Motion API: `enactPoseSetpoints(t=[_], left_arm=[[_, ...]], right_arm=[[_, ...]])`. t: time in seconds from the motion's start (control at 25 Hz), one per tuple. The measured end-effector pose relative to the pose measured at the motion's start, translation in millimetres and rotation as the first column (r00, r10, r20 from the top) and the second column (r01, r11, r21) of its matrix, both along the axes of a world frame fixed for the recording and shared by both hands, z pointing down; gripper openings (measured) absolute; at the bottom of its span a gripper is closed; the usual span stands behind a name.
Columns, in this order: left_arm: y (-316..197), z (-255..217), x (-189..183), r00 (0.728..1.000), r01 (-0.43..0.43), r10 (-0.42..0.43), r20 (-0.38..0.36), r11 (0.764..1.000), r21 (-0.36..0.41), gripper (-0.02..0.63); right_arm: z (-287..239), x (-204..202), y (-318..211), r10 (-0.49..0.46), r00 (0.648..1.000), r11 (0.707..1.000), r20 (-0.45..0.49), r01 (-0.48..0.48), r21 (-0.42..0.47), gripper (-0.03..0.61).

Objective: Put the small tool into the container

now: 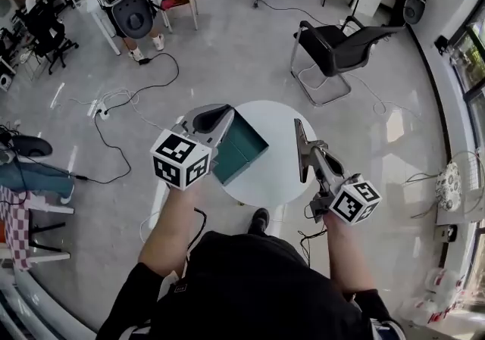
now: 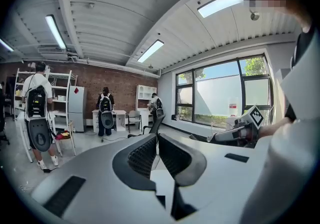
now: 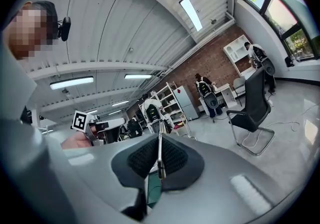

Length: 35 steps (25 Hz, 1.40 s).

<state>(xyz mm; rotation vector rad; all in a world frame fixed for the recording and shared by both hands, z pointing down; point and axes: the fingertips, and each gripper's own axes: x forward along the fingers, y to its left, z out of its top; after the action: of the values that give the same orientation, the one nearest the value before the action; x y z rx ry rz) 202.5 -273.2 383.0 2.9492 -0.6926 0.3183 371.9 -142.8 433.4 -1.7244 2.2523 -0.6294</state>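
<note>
Small tool (image 3: 160,160), a thin metal strip, stands upright, pinched between the pressed-together jaws of the right gripper (image 1: 298,130). It is at 3 o'clock of the open teal container (image 1: 236,155), which sits on the round white table (image 1: 276,172). The left gripper (image 1: 224,113) hovers at the container's 10 o'clock, its jaws slightly apart with nothing between them.

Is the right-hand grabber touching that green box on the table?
Apart. The head view shows a strip of white table between the right gripper and the green box.
</note>
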Motion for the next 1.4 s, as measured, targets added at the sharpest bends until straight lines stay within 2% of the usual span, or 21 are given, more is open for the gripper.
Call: enactPoseSetpoints(t=[0.16,0.32,0.52,0.72,1.12,1.4], left_arm=[[-19,12,20,0.999,0.019,-0.019,0.032,1.0,-0.017,0.023],[-43,27,14,0.997,0.068,-0.066,0.039,0.996,-0.054,0.023],[-68,31,5,0.993,0.11,-0.107,0.045,0.992,-0.062,0.023],[-91,54,-9,0.99,0.136,-0.13,0.063,0.985,-0.106,0.023],[-107,113,-48,0.98,0.194,-0.178,0.09,0.955,-0.223,0.023],[-112,141,-78,0.97,0.24,-0.221,0.097,0.931,-0.277,0.023]], right_arm=[[9,21,-36,-0.042,0.999,0.999,0.013,0.042,-0.024,0.012],[25,11,-66,-0.095,0.994,0.994,0.052,0.098,-0.056,0.012],[48,-4,-101,-0.156,0.986,0.979,0.062,0.163,-0.119,0.012],[72,-25,-142,-0.215,0.975,0.957,0.061,0.222,-0.184,0.012],[130,-86,-207,-0.35,0.935,0.888,0.053,0.349,-0.299,0.012],[203,-117,-233,-0.395,0.916,0.817,0.074,0.387,-0.429,0.012]])
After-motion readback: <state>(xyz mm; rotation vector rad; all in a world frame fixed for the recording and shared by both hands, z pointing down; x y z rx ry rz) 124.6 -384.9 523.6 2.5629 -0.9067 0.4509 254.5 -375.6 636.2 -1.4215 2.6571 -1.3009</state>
